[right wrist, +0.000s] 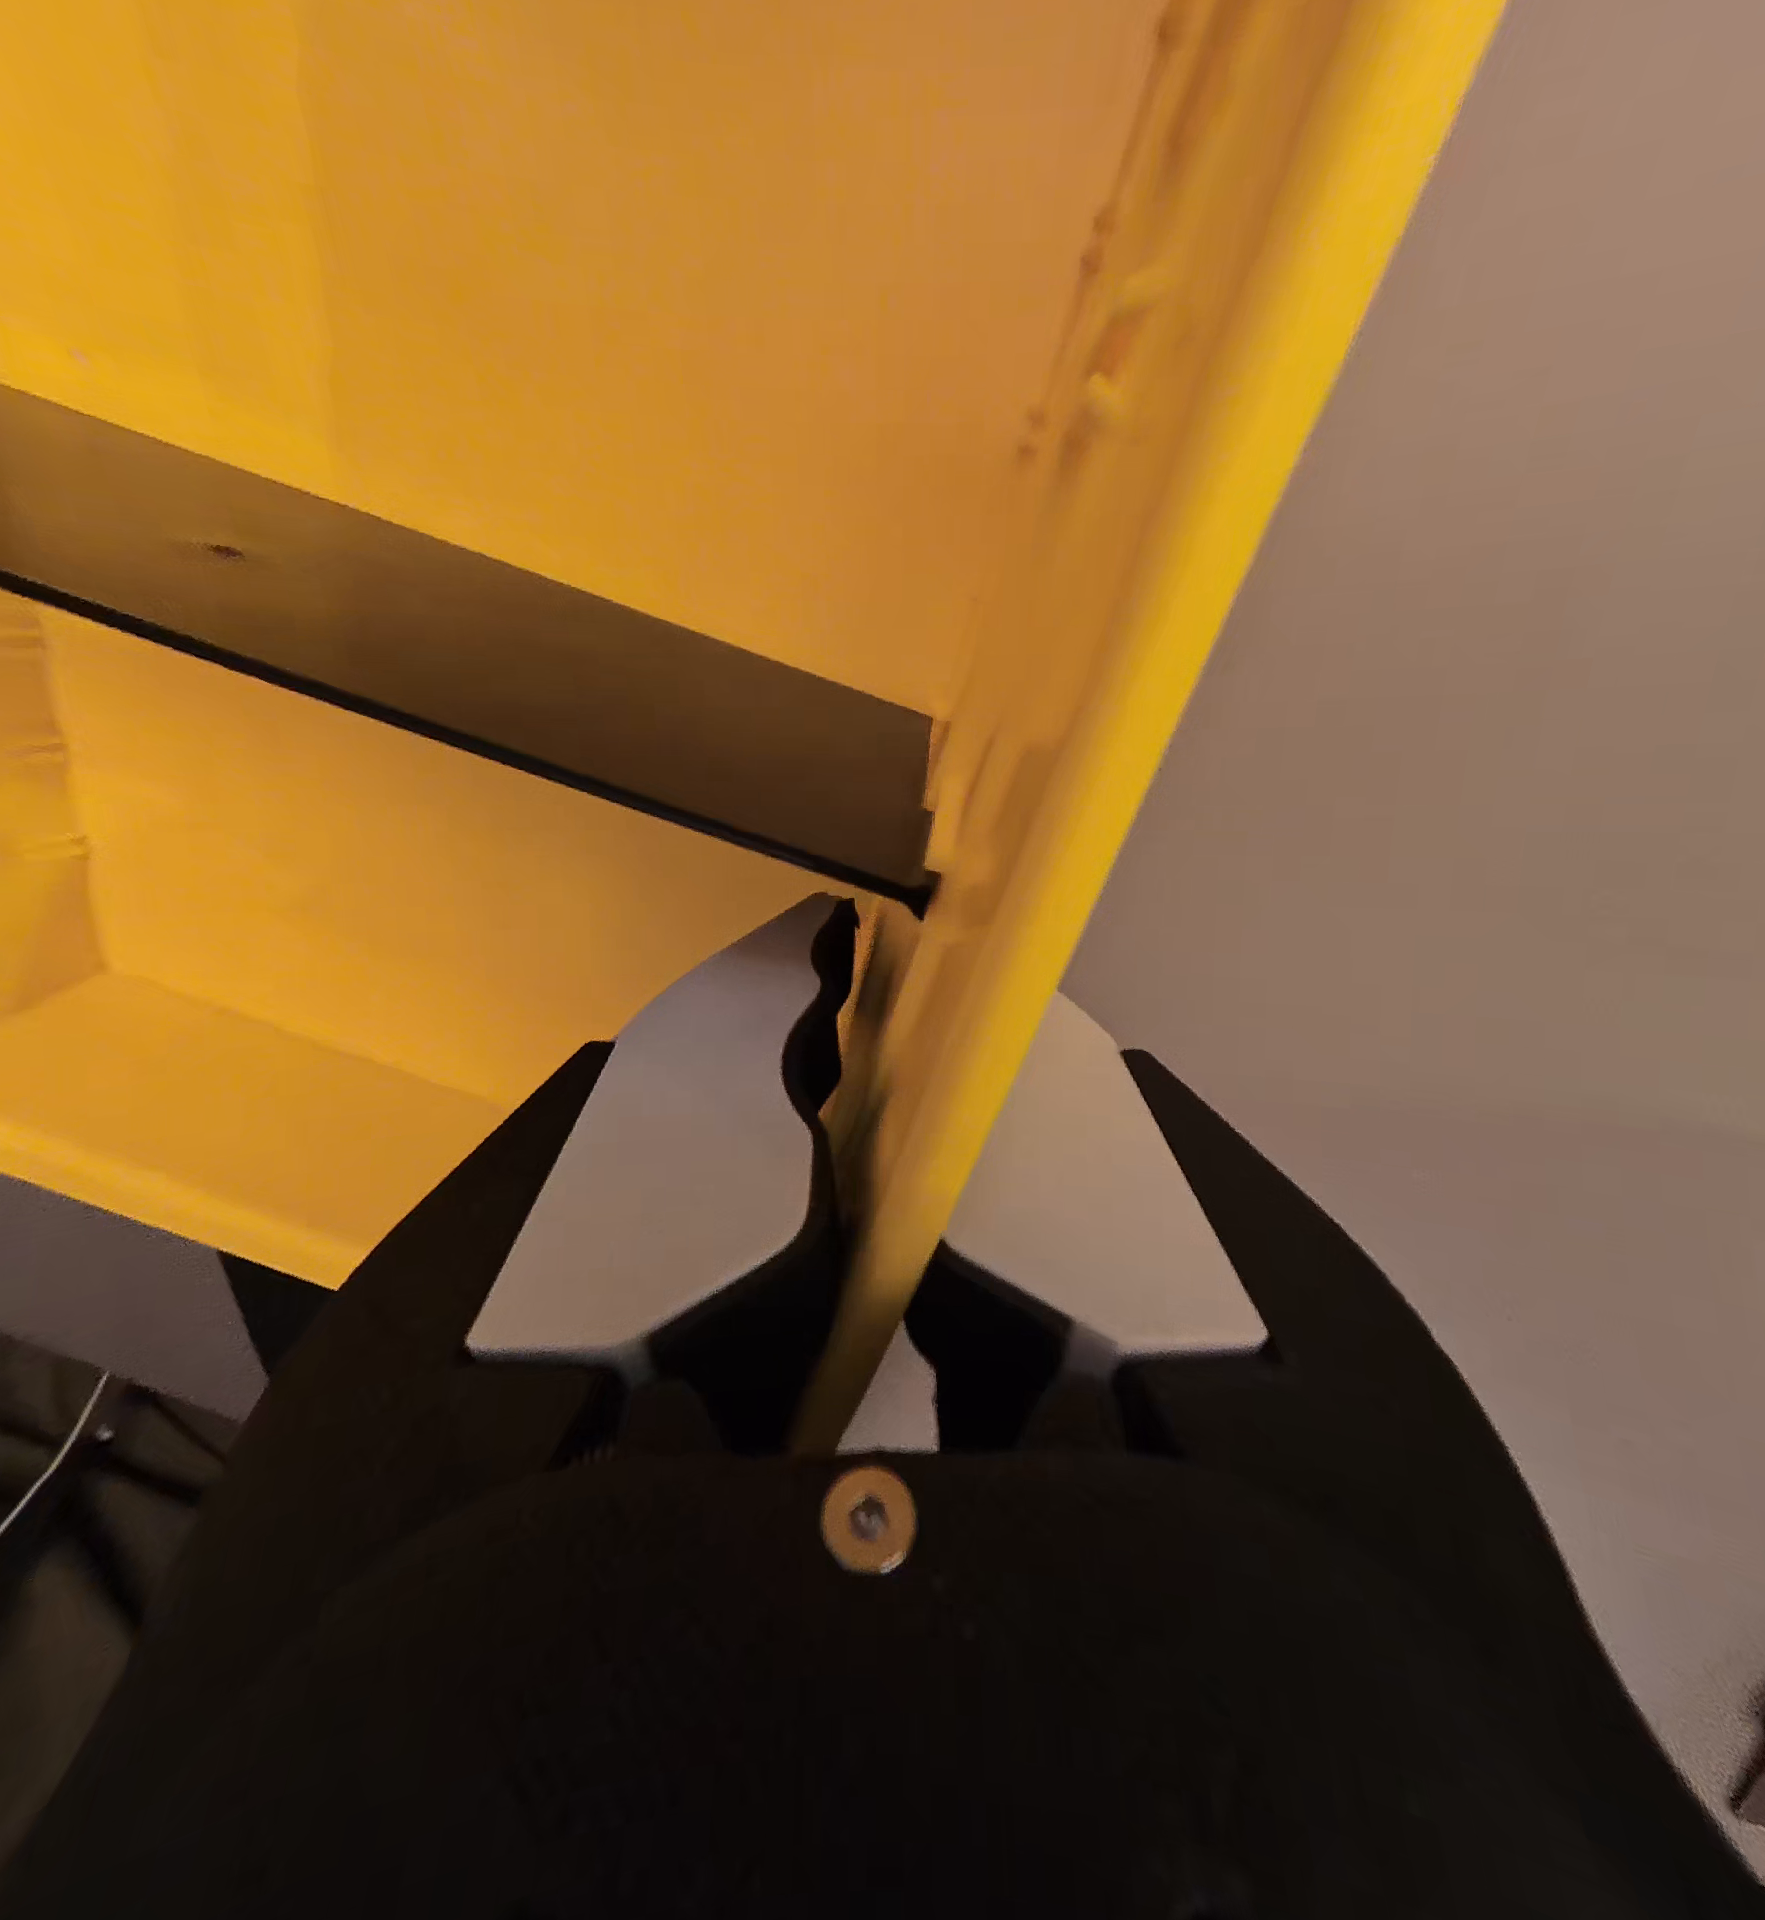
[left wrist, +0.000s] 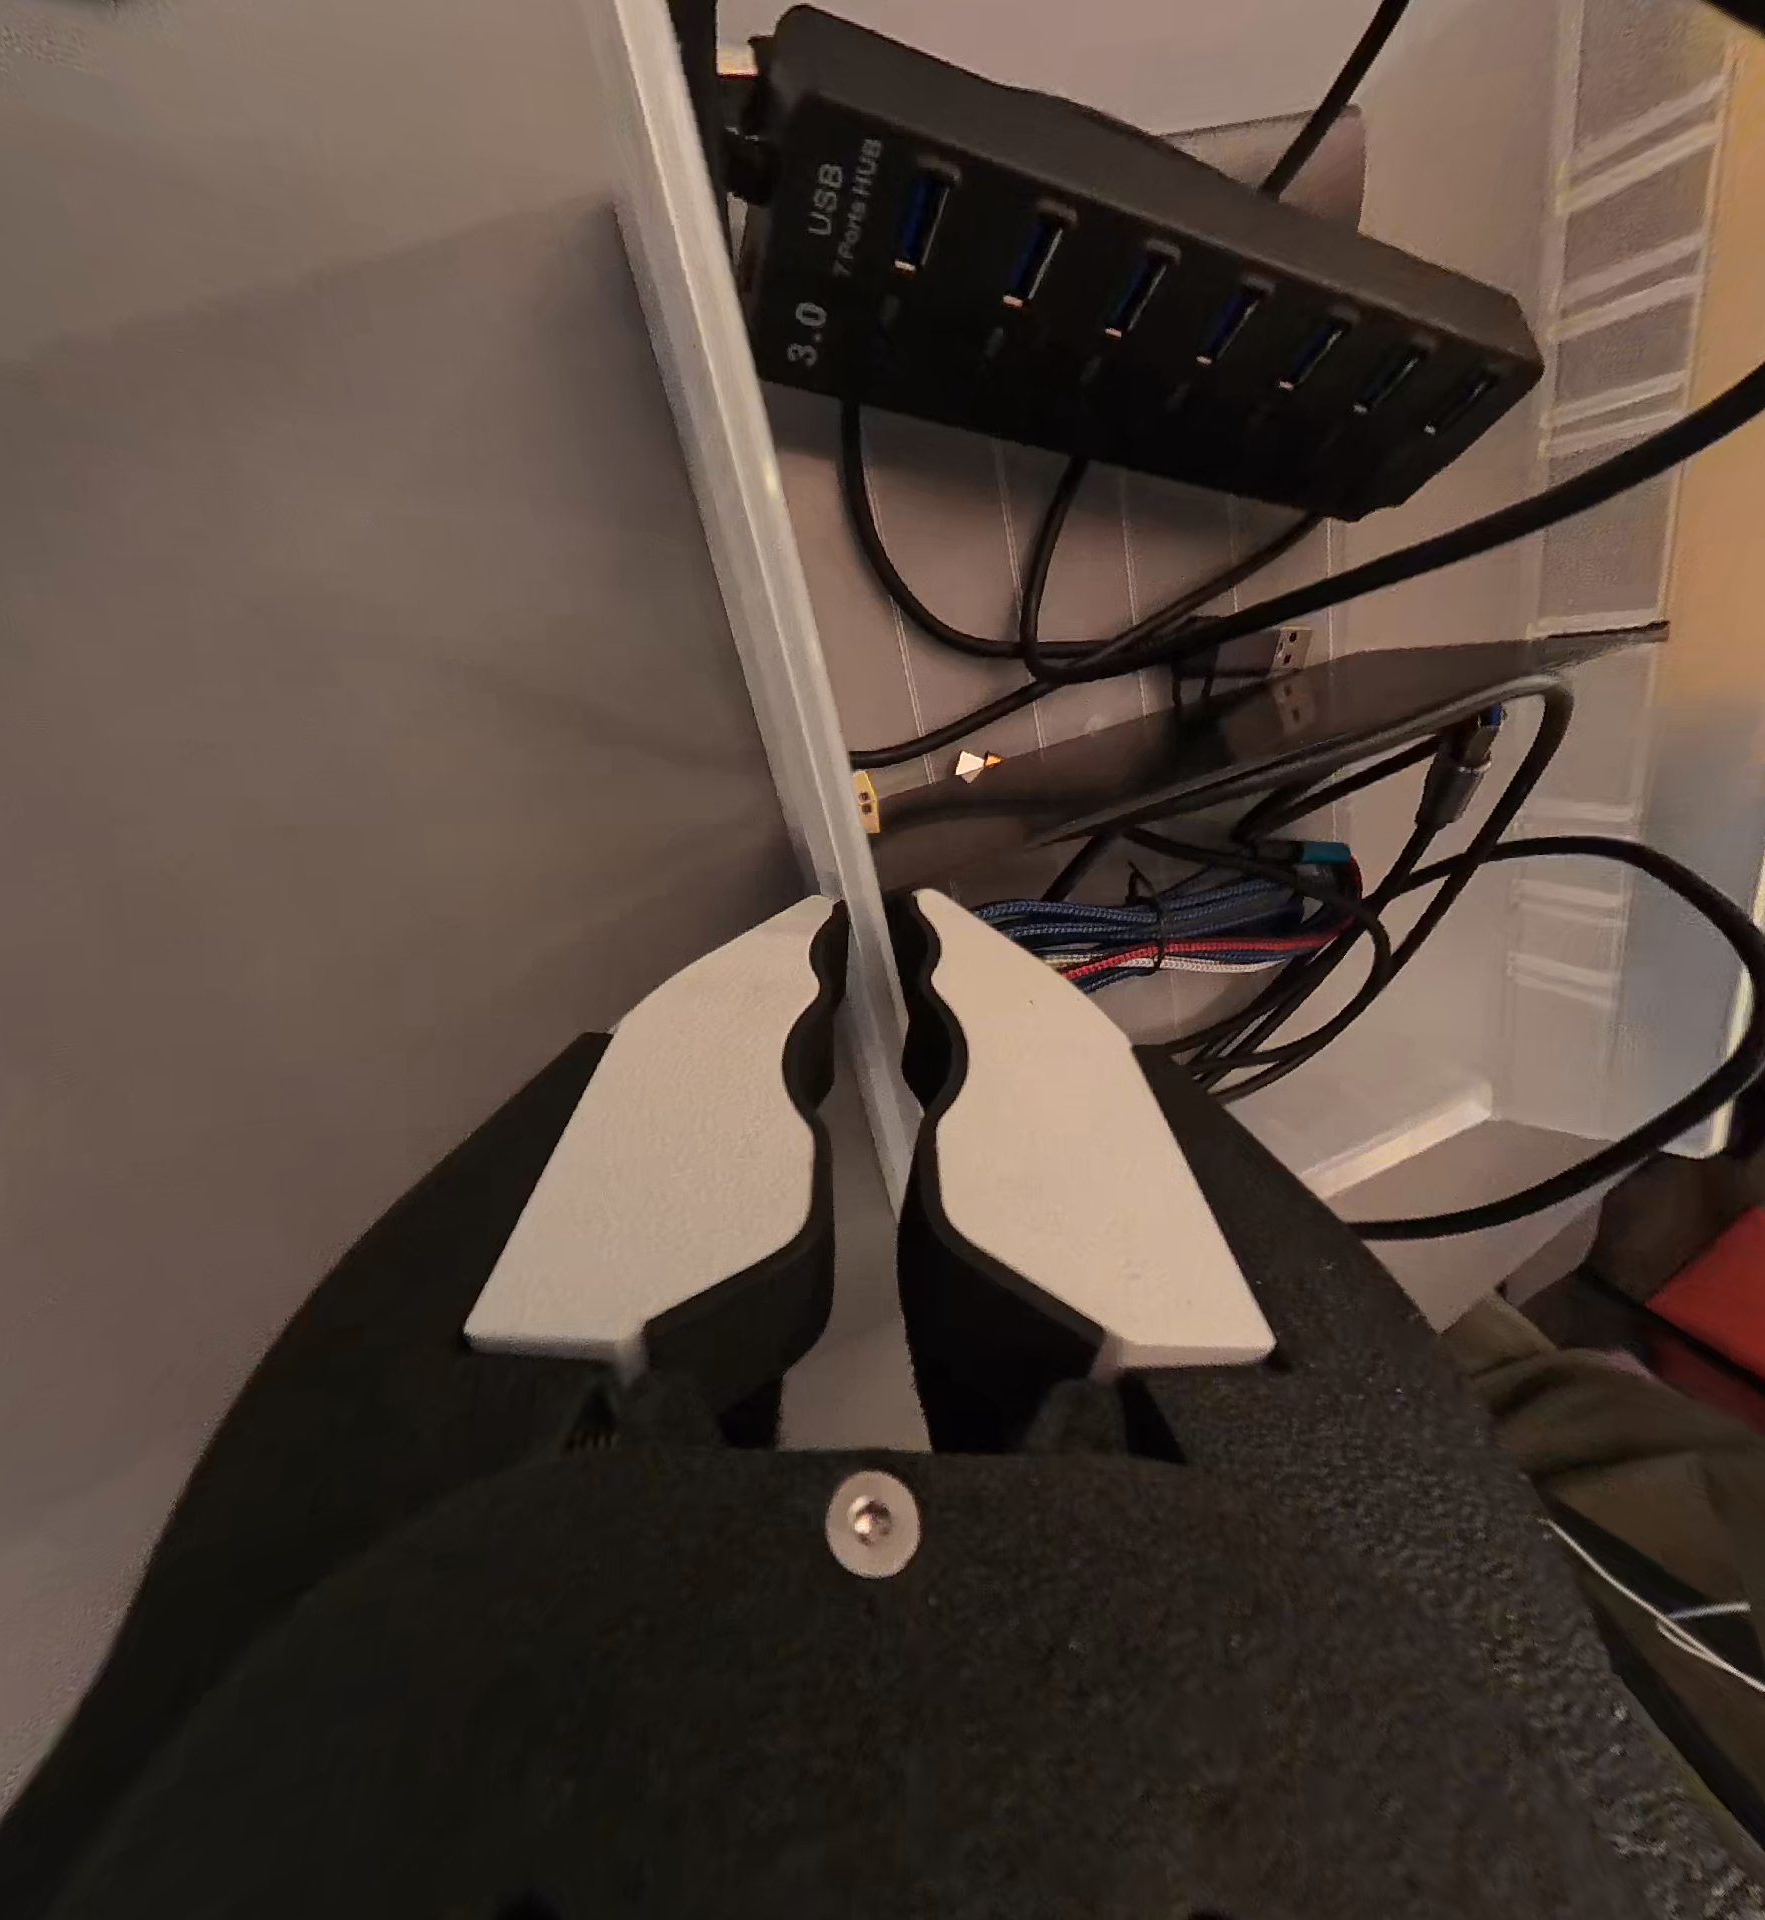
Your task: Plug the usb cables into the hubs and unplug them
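Left gripper [left wrist: 870, 935] is clamped on the rim of a clear bin [left wrist: 743, 499]; inside, one black hub [left wrist: 1148, 281] lies tilted, long axis running up-left to down-right, seven ports facing the camera, above tangled cables [left wrist: 1221, 925]. Right gripper [right wrist: 888, 935] is clamped on a yellow bin's wall [right wrist: 1117, 675]

hub [left wrist: 1117, 301]: matt black plastic | clear bin [left wrist: 753, 540]: frosted plastic | yellow bin [right wrist: 1117, 623]: smooth plastic | braided cables [left wrist: 1117, 935]: woven
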### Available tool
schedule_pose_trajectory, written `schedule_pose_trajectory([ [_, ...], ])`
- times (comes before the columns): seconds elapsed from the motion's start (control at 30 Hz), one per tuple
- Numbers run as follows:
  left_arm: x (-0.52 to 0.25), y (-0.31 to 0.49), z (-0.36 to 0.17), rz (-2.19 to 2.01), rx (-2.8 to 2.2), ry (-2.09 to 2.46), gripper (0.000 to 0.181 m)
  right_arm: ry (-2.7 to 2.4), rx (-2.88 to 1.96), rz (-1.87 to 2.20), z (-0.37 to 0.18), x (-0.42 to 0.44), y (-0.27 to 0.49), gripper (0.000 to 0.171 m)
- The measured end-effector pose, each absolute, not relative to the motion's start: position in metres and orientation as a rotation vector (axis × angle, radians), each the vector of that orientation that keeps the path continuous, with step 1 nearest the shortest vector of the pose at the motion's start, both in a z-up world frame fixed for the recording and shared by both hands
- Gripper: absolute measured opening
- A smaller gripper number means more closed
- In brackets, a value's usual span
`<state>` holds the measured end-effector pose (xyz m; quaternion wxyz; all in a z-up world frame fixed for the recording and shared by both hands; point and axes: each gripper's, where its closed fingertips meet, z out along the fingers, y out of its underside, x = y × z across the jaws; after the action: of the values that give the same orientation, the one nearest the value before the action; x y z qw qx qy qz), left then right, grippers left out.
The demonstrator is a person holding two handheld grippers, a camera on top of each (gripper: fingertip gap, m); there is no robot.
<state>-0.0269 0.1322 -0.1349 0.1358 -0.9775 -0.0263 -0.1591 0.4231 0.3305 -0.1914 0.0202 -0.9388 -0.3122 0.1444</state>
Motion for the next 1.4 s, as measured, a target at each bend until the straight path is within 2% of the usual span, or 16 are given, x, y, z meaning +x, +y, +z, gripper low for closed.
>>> schedule_pose_trajectory([
  [0.13,-0.079,0.105,-0.134,-0.381,-2.801,-0.152,0.007,-1.048,-2.913,0.276,-0.190,0.405,0.322,0.006],
  [0.57,-0.217,0.006,-0.132,-0.153,-2.726,-0.505,0.005,-1.159,-2.892,0.263,-0.191,0.365,0.310,0.006],
  [1.4,-0.272,-0.044,-0.131,-0.099,-2.635,-0.580,0.004,-1.225,-2.874,0.259,-0.192,0.372,0.317,0.007],
])
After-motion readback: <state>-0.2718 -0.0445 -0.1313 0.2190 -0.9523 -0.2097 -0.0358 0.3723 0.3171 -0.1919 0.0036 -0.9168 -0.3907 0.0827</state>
